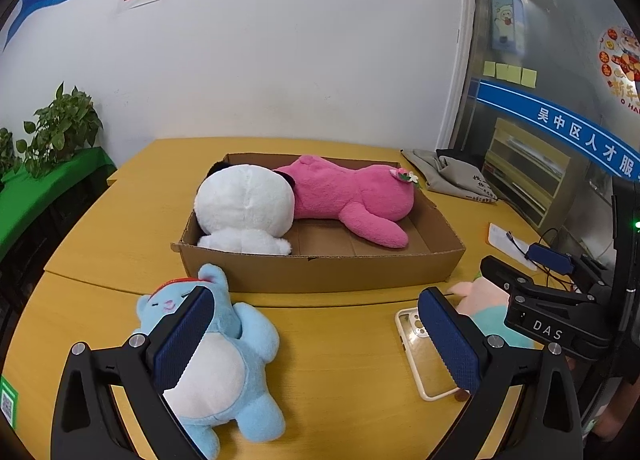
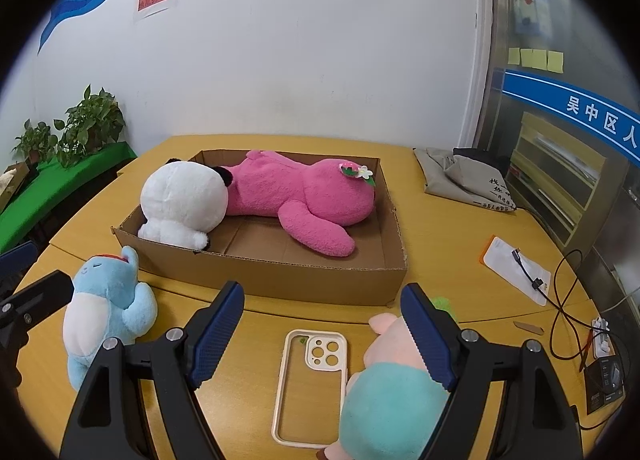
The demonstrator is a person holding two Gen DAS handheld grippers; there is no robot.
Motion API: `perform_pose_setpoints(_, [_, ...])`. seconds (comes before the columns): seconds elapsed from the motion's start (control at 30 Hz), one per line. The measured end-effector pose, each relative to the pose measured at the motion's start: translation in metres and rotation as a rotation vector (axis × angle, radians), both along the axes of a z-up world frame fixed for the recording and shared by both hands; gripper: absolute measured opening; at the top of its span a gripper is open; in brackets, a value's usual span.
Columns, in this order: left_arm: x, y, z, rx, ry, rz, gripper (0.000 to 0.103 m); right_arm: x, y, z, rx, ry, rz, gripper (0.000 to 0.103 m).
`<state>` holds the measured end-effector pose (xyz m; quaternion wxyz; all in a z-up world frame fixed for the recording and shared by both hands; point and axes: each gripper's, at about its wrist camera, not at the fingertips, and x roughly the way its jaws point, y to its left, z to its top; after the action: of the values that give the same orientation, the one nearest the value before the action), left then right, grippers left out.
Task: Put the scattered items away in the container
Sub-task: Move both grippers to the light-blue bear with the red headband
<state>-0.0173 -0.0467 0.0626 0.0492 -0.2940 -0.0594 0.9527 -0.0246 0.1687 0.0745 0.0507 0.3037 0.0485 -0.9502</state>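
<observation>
A shallow cardboard box [image 1: 320, 272] [image 2: 280, 276] on the yellow table holds a white plush [image 1: 244, 208] [image 2: 182, 200] and a pink plush [image 1: 352, 196] [image 2: 304, 196]. A light blue plush [image 1: 232, 372] [image 2: 108, 308] lies in front of the box at the left. A clear phone case [image 1: 428, 356] [image 2: 312, 380] lies flat in front of the box. A pink and teal plush [image 1: 488, 300] [image 2: 392, 392] lies right of the case. My left gripper [image 1: 316, 316] is open, its left finger over the blue plush. My right gripper [image 2: 324, 308] is open above the phone case, its right finger over the pink and teal plush.
A grey cloth bag [image 1: 452, 172] [image 2: 464, 176] lies at the back right. A white pouch with a cable [image 2: 516, 268] and black wires [image 2: 568, 300] lie at the right. Potted plants [image 1: 60, 128] [image 2: 92, 124] stand on a green shelf at the left.
</observation>
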Motion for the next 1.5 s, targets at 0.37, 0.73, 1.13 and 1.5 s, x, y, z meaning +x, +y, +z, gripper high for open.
perform_pose_setpoints(0.37, [-0.002,-0.017,-0.007,0.020,-0.019,0.020,0.103,-0.004,-0.005,-0.006,-0.003,-0.020,0.004,0.081])
perform_pose_setpoints(0.73, [-0.002,-0.037,-0.021,0.028,-0.043,0.017,0.103,-0.010,-0.006,-0.016,-0.012,-0.051,-0.001,0.081])
perform_pose_setpoints(1.13, [-0.025,-0.153,-0.069,0.132,-0.187,0.130,0.103,-0.008,-0.083,-0.074,-0.095,-0.268,0.469,0.081])
perform_pose_setpoints(1.5, [-0.052,-0.198,-0.146,0.399,-0.334,0.027,0.099,-0.039,-0.174,-0.130,-0.313,-0.507,0.604,0.081])
